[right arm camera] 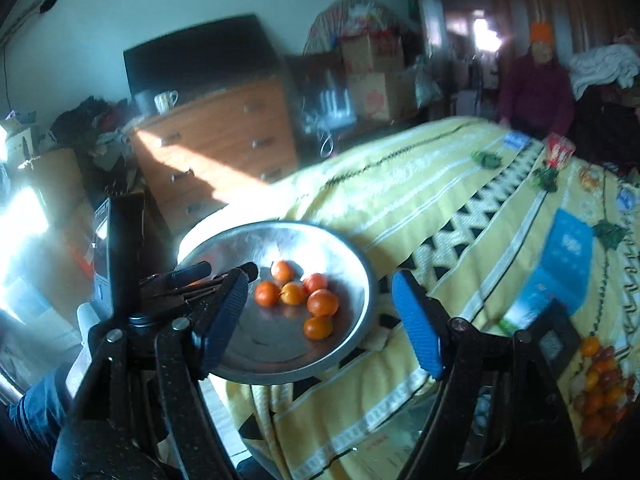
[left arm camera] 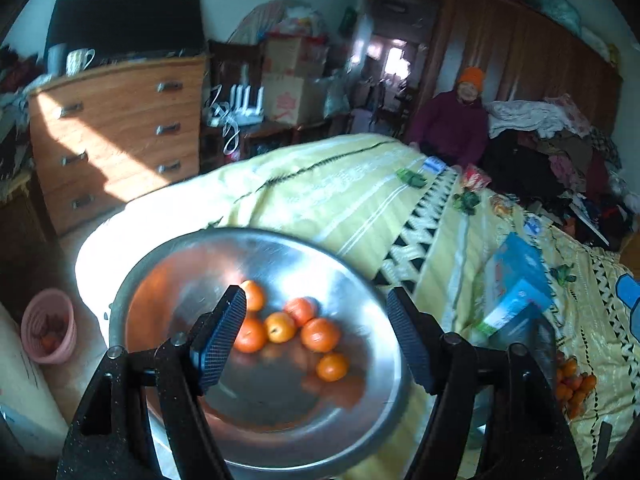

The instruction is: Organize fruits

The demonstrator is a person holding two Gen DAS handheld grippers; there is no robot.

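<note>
Steel bowl (left arm camera: 256,412) at the near corner of the bed (left arm camera: 352,192) holds six oranges (left arm camera: 320,334), clustered toward its far side; a larger heap of fruit (right arm camera: 600,392) sits on the yellow blanket well apart to the right, beside a blue box (right arm camera: 560,276); the sorting looks barely begun, with most pieces left to move. Both tools are empty; the left hand-held gripper (left arm camera: 316,336) hangs over the bowl with jaws spread wide; the right hand-held gripper (right arm camera: 320,312) hovers nearby, equally wide open, gripping nothing. A seated person in an orange hat (left arm camera: 471,76) watches from the far end.
</note>
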